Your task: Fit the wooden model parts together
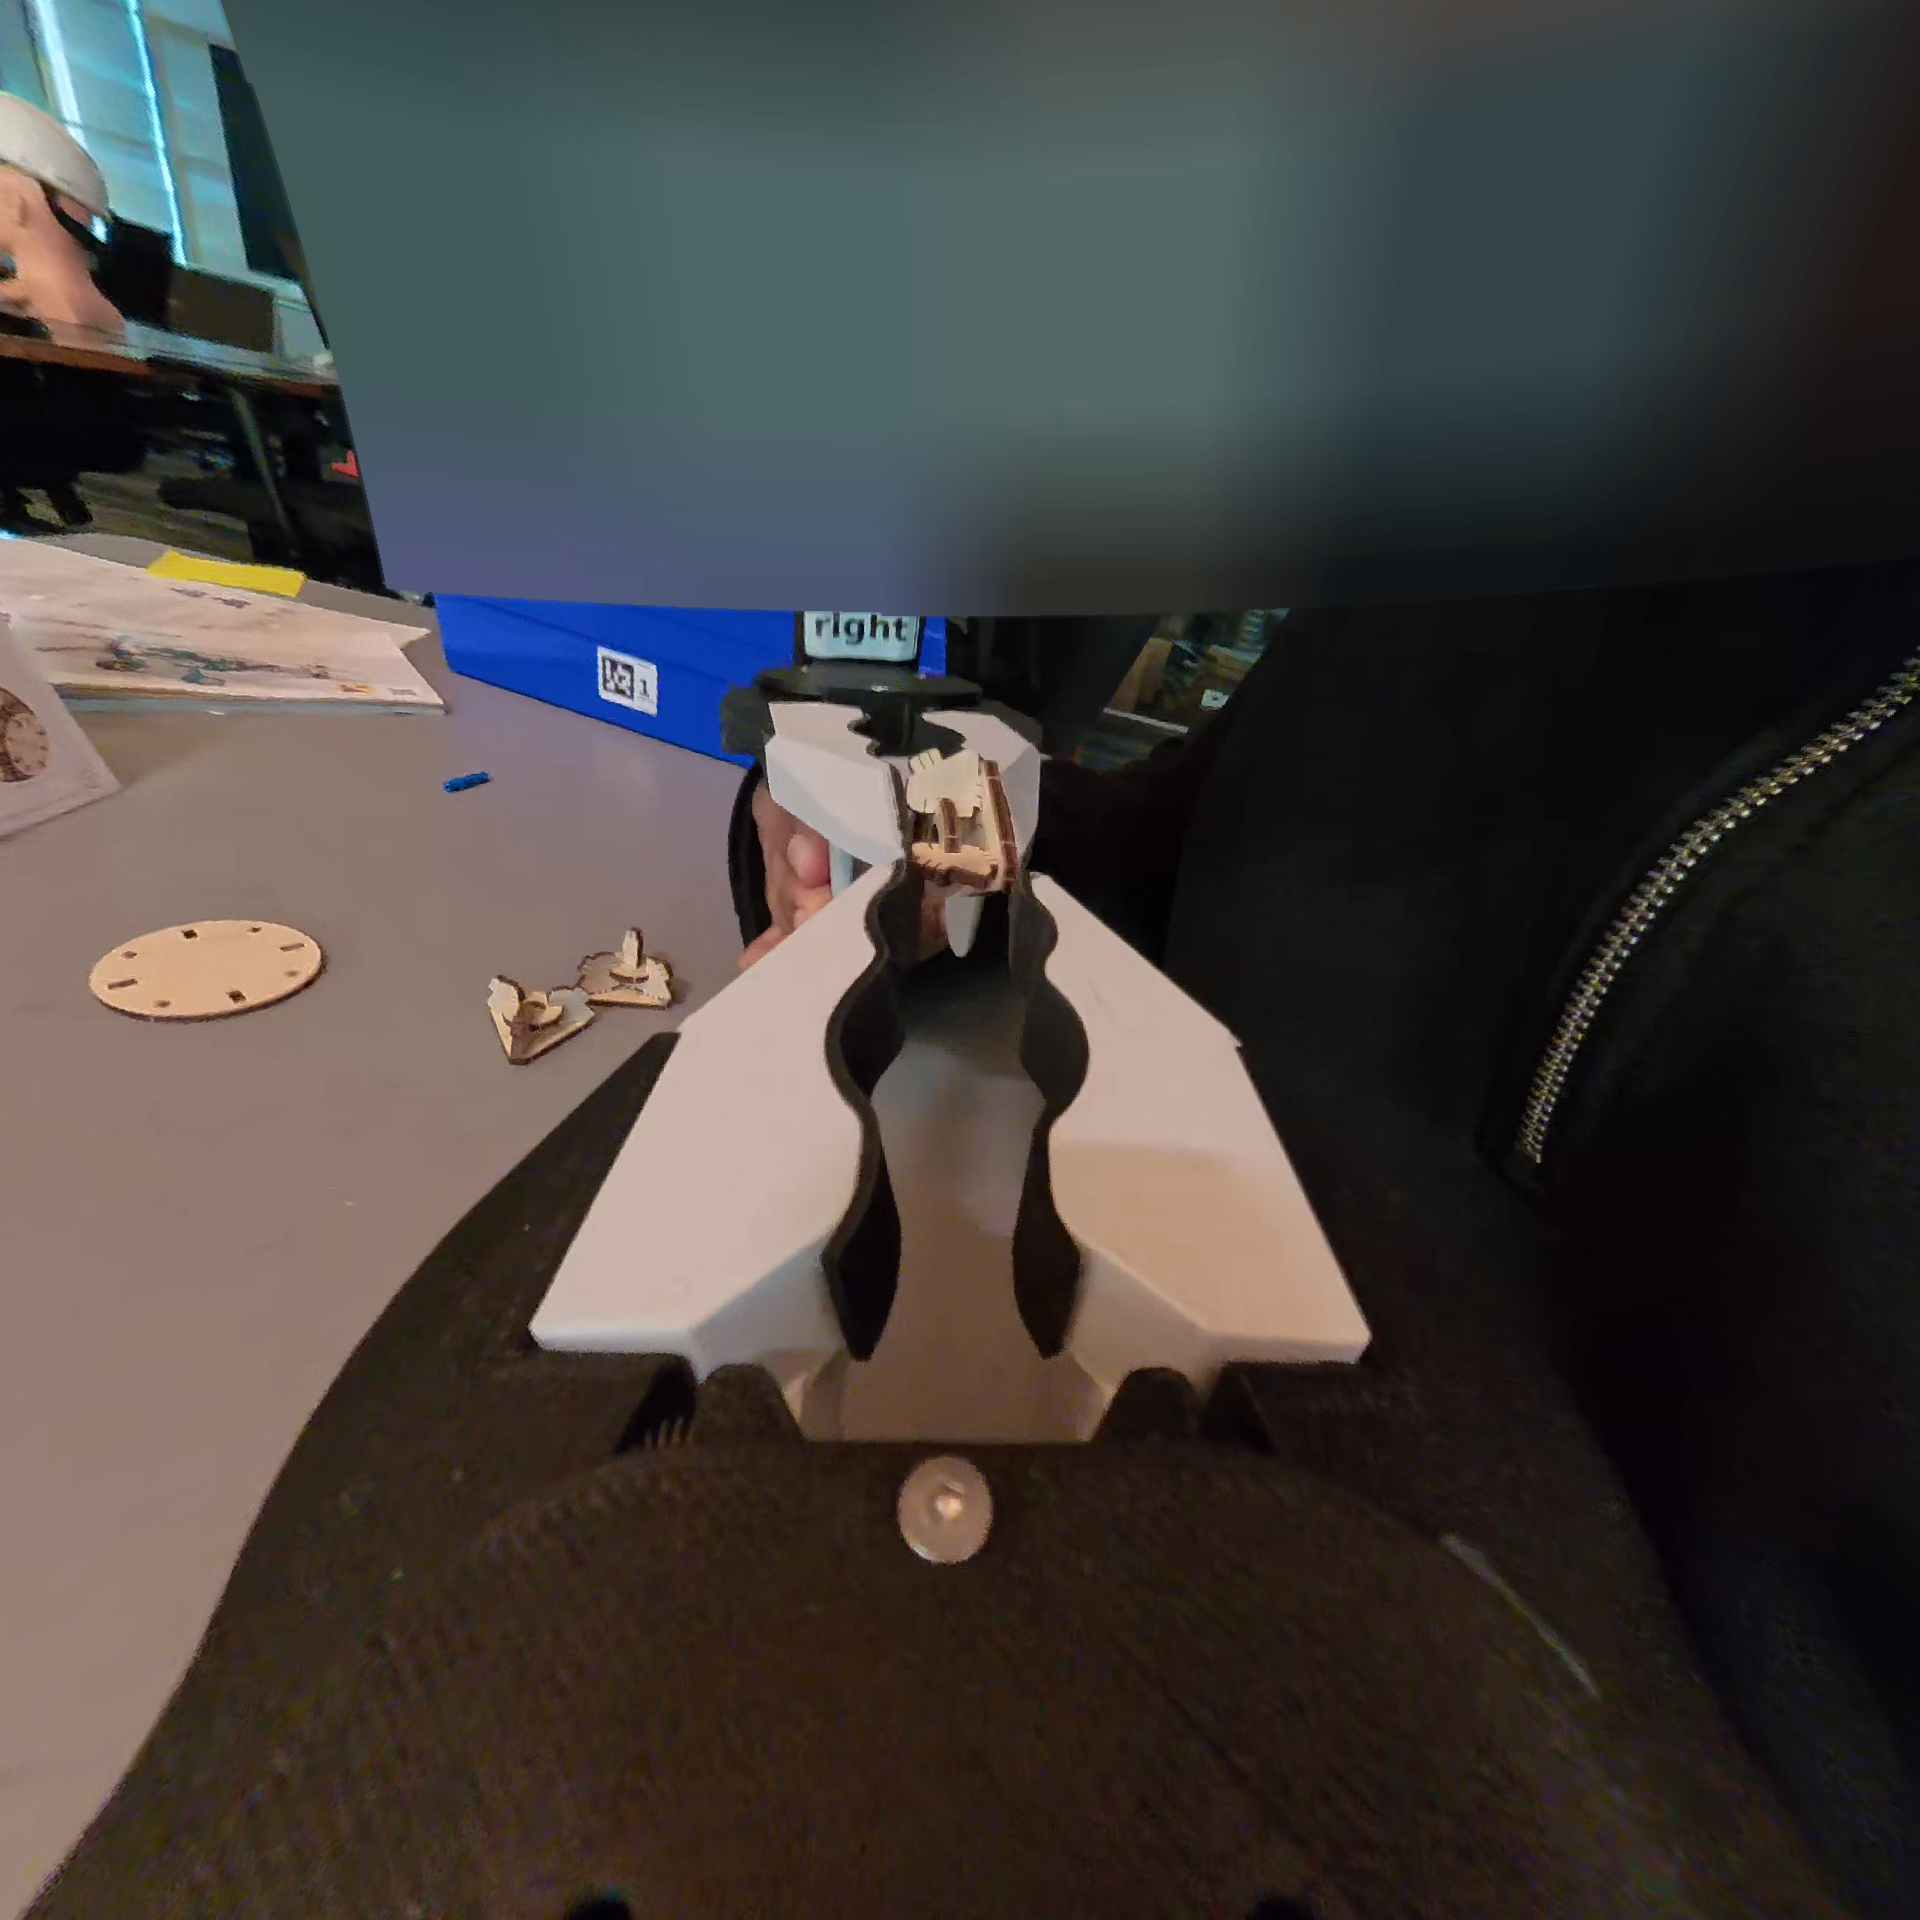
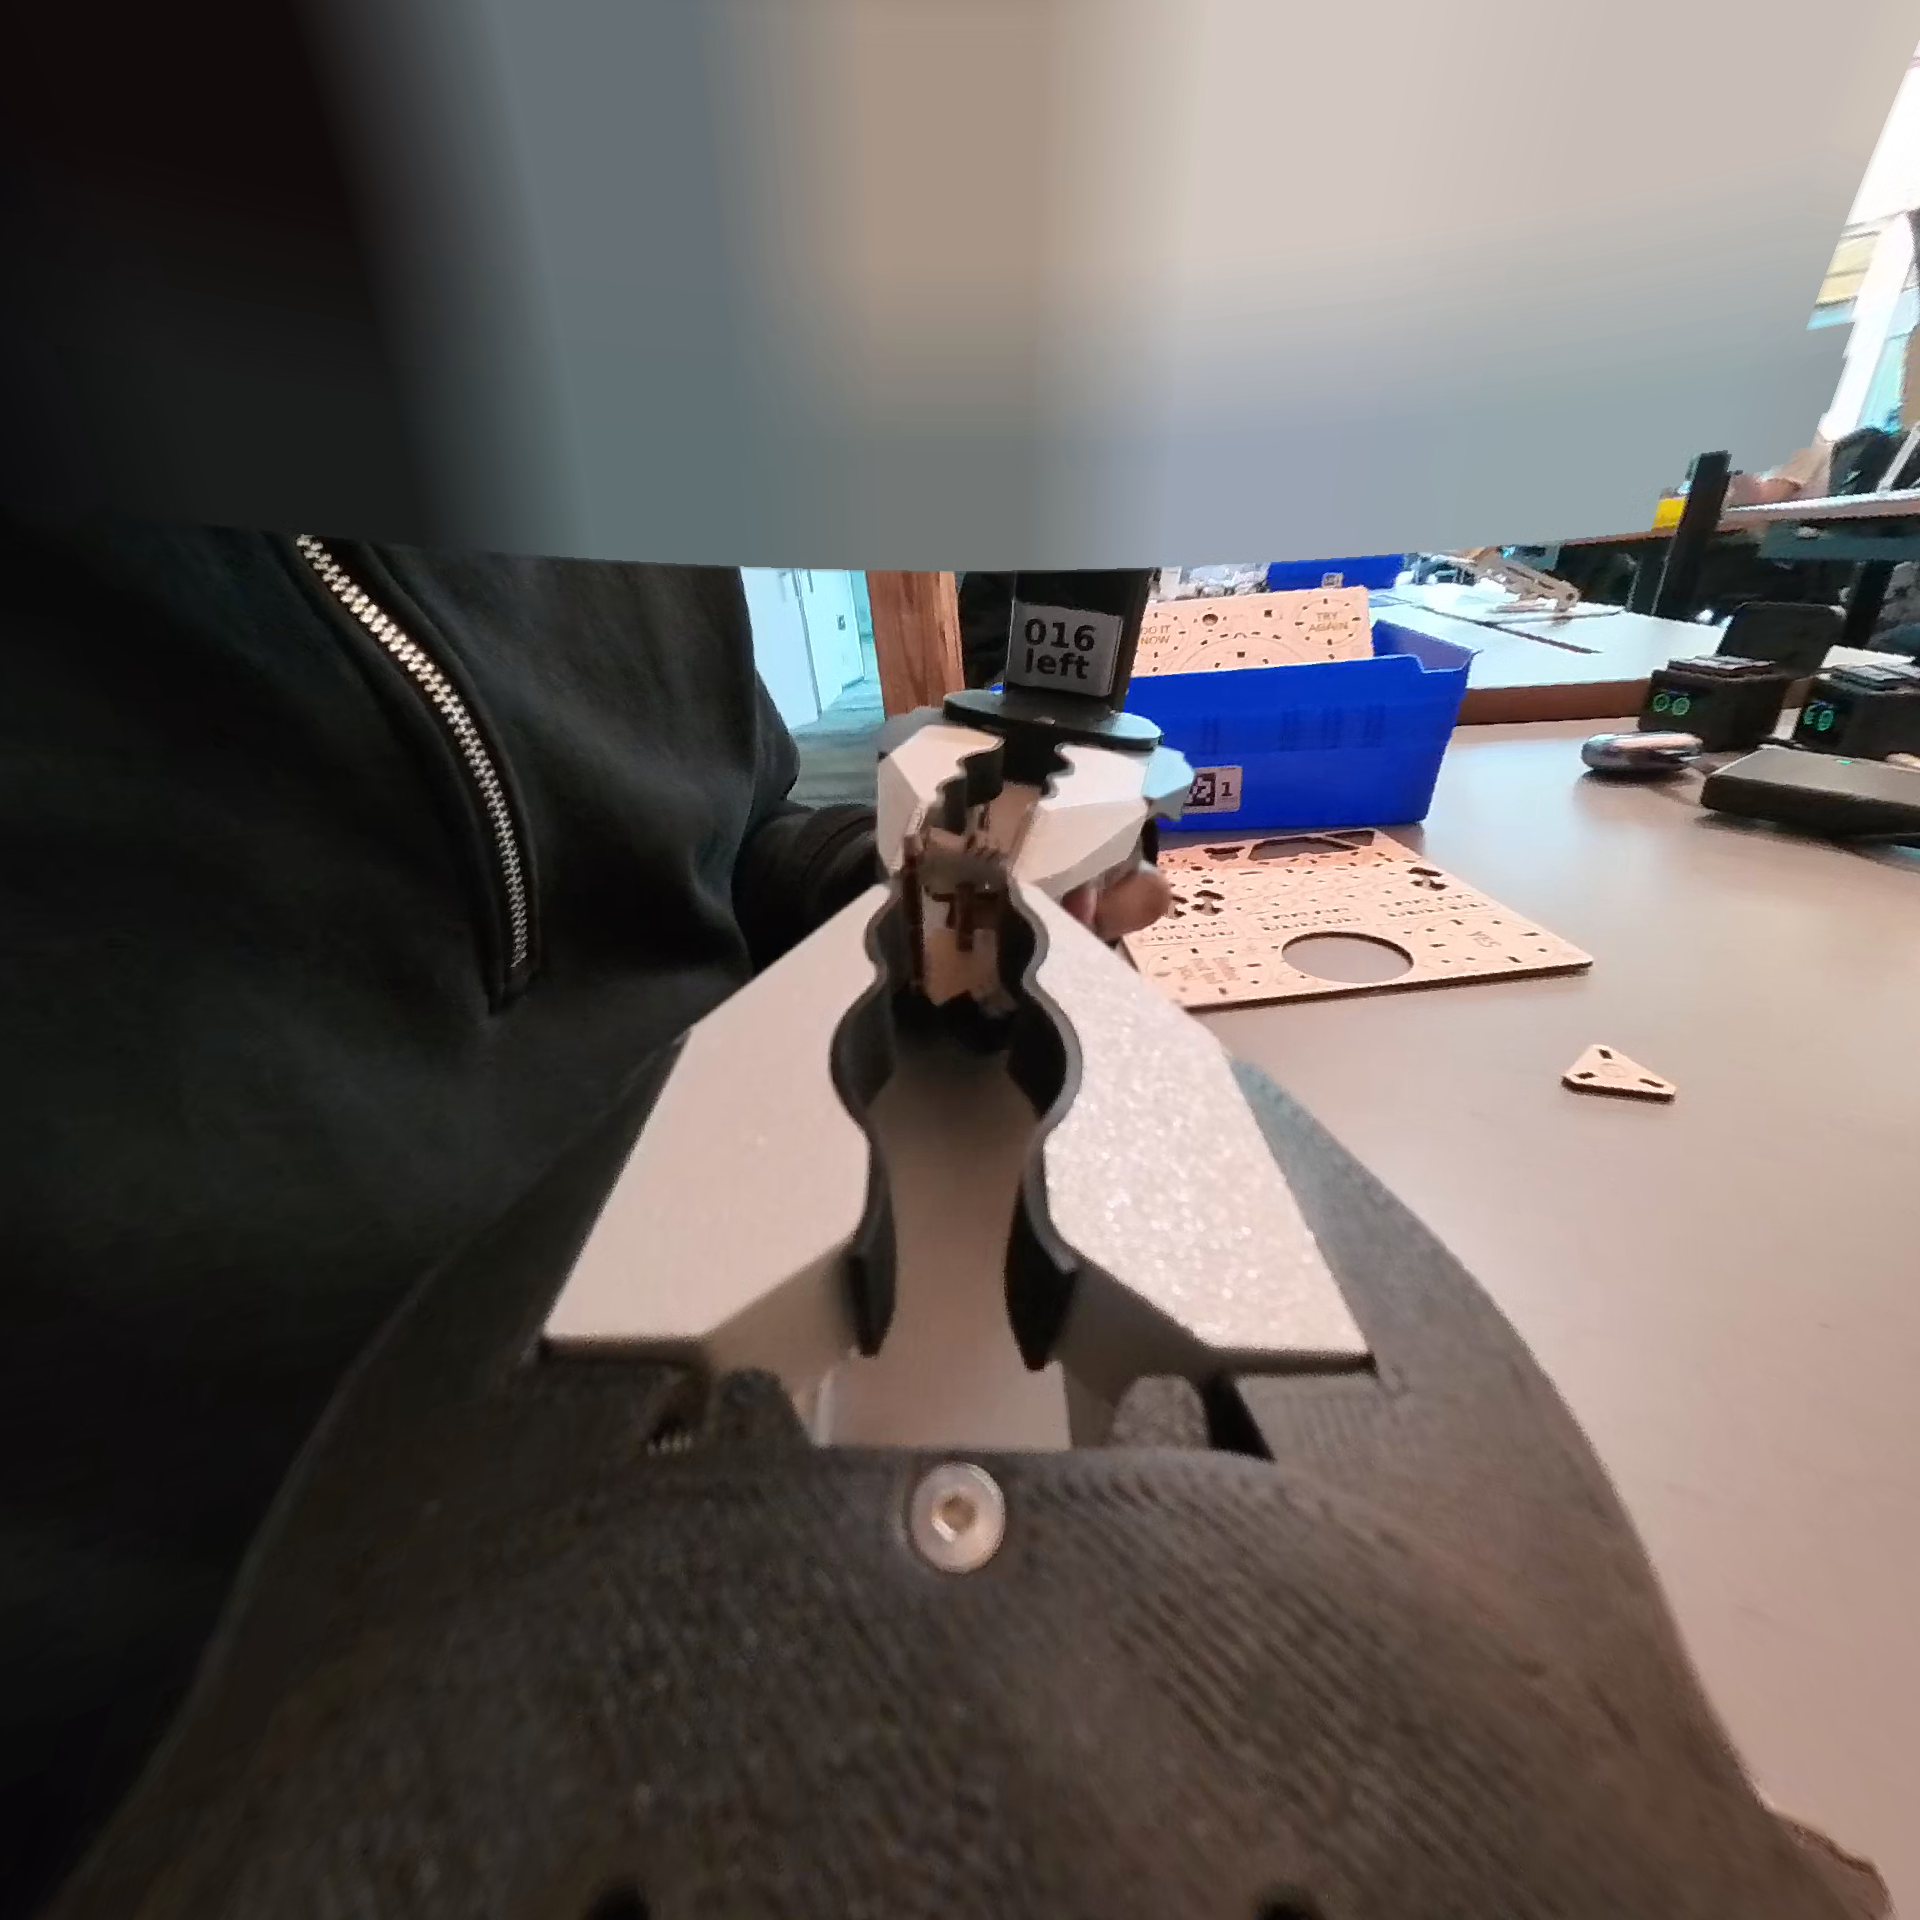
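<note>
Blue bin (image 2: pixel 1299 748) holds plywood sheet (image 2: pixel 1252 629) (upright).

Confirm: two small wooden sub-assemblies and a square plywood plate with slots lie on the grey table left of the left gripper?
Not quite. The slotted plywood plate is round, not square, as the left wrist view shows. The two small wooden sub-assemblies do lie beside it on the grey table, left of the left gripper.
</note>
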The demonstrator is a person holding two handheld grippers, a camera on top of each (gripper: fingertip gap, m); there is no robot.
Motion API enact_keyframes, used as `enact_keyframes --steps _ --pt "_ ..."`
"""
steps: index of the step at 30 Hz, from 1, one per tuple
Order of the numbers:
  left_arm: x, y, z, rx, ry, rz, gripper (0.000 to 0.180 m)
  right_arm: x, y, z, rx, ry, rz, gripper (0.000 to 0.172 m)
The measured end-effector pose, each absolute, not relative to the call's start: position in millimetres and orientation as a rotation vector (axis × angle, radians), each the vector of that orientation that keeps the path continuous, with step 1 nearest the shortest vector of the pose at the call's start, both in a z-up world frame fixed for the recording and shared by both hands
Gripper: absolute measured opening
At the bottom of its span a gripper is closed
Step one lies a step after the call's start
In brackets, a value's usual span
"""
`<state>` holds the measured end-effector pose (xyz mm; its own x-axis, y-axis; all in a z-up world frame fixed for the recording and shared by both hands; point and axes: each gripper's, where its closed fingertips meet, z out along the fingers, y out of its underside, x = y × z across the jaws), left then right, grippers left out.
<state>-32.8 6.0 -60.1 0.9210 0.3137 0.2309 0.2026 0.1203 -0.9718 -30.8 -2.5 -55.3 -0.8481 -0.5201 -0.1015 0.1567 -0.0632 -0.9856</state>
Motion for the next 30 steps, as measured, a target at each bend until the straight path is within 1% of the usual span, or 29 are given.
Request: enact_keyframes --steps 4,7,11,13,16,19,21,23,25,27,30 --pt "-35.2 4.9 -55.3 -1.442 -0.404 0.194 0.018 -33.4 -3.4 -49.9 -0.353 1.716 -2.001 0.015" --pt "-37.2 3.3 -57.7 -1.448 -0.416 0.196 0.019 -35.8 -4.7 -50.3 -0.330 1.723 -1.990 0.016" --pt "-38.9 0.2 -58.1 -1.427 -0.448 0.132 0.020 -48.7 -3.2 -44.6 -0.231 1.673 -2.028 0.025" --pt "-41.6 -3.8 -57.1 -1.404 -0.473 0.120 0.020 -56.2 -2.4 -42.5 -0.188 1.658 -2.052 0.028" --pt "-48.2 -11.4 -57.7 -1.374 -0.528 0.110 0.019 -64.3 -3.9 -46.8 -0.218 1.772 -2.118 0.036" --pt "-58.6 -18.8 -65.3 -1.380 -0.611 0.132 0.018 -70.6 -3.9 -46.5 -0.374 1.995 -2.318 0.040" --pt "-64.8 -22.1 -72.6 -1.403 -0.665 0.151 0.019 -69.7 -2.6 -41.9 -0.571 2.159 -2.501 0.043" --pt "-69.4 -23.4 -81.0 -1.444 -0.704 0.178 0.019 -67.6 -4.9 -43.2 -0.807 2.358 -2.614 0.042" --pt "-71.6 -22.5 -87.5 -1.485 -0.724 0.203 0.019 -66.3 -10.2 -51.8 -0.990 2.533 -2.618 0.042" --pt "-71.2 -20.5 -88.7 -1.499 -0.723 0.208 0.019 -64.5 -15.6 -65.0 -1.106 2.661 -2.524 0.044" --pt "-70.7 -20.3 -89.1 -1.485 -0.732 0.167 0.019 -65.7 -20.1 -79.2 -1.083 2.740 -2.394 0.048"
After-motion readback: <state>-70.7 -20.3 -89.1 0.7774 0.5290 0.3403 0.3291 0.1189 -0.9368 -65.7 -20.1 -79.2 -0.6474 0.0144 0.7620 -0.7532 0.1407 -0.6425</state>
